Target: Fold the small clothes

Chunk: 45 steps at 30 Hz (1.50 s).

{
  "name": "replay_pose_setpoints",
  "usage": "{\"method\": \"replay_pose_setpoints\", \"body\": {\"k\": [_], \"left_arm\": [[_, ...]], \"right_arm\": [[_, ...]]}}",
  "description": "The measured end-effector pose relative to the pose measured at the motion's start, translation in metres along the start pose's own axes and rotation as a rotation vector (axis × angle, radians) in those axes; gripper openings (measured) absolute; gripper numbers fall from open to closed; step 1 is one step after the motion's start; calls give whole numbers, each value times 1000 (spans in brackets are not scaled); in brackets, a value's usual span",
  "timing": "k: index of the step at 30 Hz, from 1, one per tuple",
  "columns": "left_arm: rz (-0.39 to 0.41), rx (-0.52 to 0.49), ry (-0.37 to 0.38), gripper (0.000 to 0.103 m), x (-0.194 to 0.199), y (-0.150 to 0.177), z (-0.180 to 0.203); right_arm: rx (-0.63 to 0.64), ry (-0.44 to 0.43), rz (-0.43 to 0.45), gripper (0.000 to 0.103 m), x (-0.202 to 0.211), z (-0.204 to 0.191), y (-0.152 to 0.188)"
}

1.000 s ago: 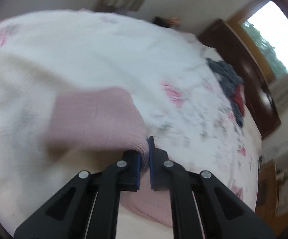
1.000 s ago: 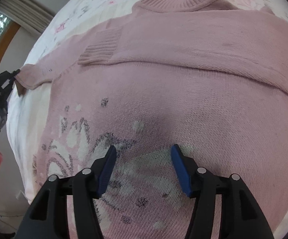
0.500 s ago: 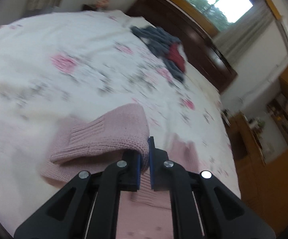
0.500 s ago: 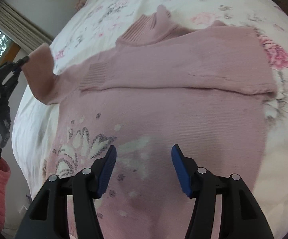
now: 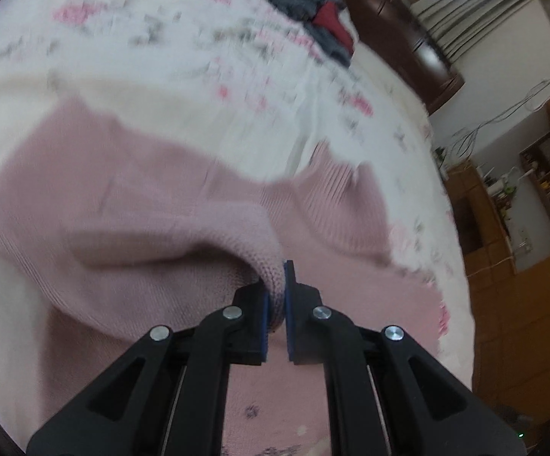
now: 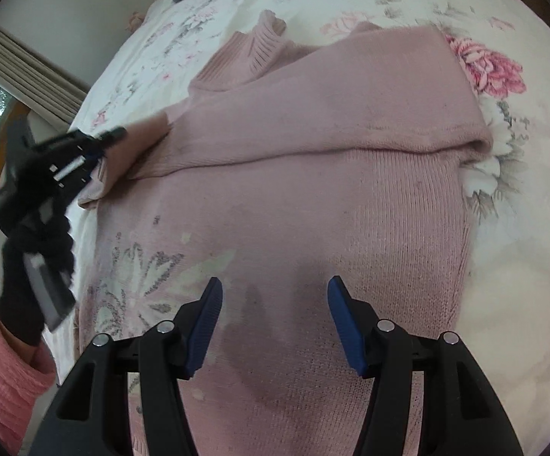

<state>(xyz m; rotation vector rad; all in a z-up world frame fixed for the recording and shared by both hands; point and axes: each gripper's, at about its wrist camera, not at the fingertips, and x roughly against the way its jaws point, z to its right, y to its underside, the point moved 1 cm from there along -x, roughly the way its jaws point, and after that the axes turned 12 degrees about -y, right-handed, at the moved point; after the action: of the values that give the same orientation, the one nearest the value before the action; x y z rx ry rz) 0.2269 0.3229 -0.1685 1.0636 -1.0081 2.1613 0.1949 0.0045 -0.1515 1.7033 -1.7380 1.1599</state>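
Our left tongs (image 5: 276,296), clamped on the sleeve (image 5: 236,243), have carried it from the bed's (image 6: 522,266) edge over the pink sweater (image 6: 313,197) (second sleeve nearly folded in); ahead of our right tongs (image 6: 275,304), agape and empty, lies the body.

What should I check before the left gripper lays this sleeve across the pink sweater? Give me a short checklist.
1. Left gripper clamped on the sleeve: ok.
2. Right gripper open above the sweater body, holding nothing: ok.
3. Other sleeve already folded flat across the chest: ok.
4. Sweater lying flat on the floral bedspread: ok.
5. Collar flat: not ok, one side stands up.
6. Sleeve cuff free of twists: cannot tell, blurred.
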Motion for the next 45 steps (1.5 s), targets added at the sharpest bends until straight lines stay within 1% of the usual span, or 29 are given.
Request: {"method": "replay_pose_setpoints", "body": {"k": [6,7,10,11,12,14,15,16,17,18,19,21,23,24,26,28,31,33,35,37,39,41,43,45], "left_arm": [[-117,9,-32,8,-39,31,-16],[-121,15,-25,10,-41,34,-19],[-134,22,7,10,-37,35,-27],[-147,23,22,11,-33,36,-28],[-168,17,43,15,-25,37,-30],[-199,-4,90,16,-9,39,-35],[-190,-21,101,16,3,38,-39],[-162,-36,93,18,14,34,-43],[-109,-51,71,21,29,24,-51],[-70,-55,49,27,39,15,-55],[-36,-60,14,30,46,3,-61],[13,-64,-76,30,49,-21,-77],[7,-49,-128,30,39,-38,-90],[-16,-37,-169,28,28,-46,-100],[-59,-17,-195,26,10,-51,-114],[-106,2,-196,25,-9,-49,-127],[-100,-40,-195,25,-18,-47,-132],[-97,-44,-185,25,-18,-47,-132],[-103,-18,-162,25,-12,-50,-134],[-79,27,-140,30,4,-54,-137],[-38,28,-150,35,21,-55,-138],[-10,15,-153,38,36,-58,-139],[0,5,-151,43,46,-60,-141],[1,4,-154,44,52,-62,-144]], "right_arm": [[-27,16,-28,58,-13,8,4],[-27,21,-32,58,-15,8,5],[-27,29,-42,58,-19,9,4],[-31,31,-49,58,-21,11,3],[-36,30,-54,58,-23,12,2],[-43,28,-61,59,-23,12,0],[-39,32,-63,59,-23,11,-2],[-34,40,-63,59,-22,9,-4],[-33,44,-60,59,-22,6,-6],[-32,39,-58,59,-22,2,-8],[-30,22,-57,59,-23,-3,-12],[-15,2,-59,59,-25,-13,-18],[23,6,-65,59,-30,-29,-26],[38,8,-69,59,-32,-35,-29],[64,7,-79,59,-37,-48,-37],[86,10,-88,59,-43,-58,-44],[114,6,-102,59,-53,-73,-56],[121,-11,-113,59,-61,-84,-69],[115,-42,-123,59,-73,-95,-83],[86,-84,-140,59,-88,-102,-98],[57,-126,-158,59,-109,-109,-114],[31,-143,-175,59,-131,-115,-127],[-7,-164,-207,59,-153,-117,-136],[-42,-165,-250,57,-176,-117,-140]]}}
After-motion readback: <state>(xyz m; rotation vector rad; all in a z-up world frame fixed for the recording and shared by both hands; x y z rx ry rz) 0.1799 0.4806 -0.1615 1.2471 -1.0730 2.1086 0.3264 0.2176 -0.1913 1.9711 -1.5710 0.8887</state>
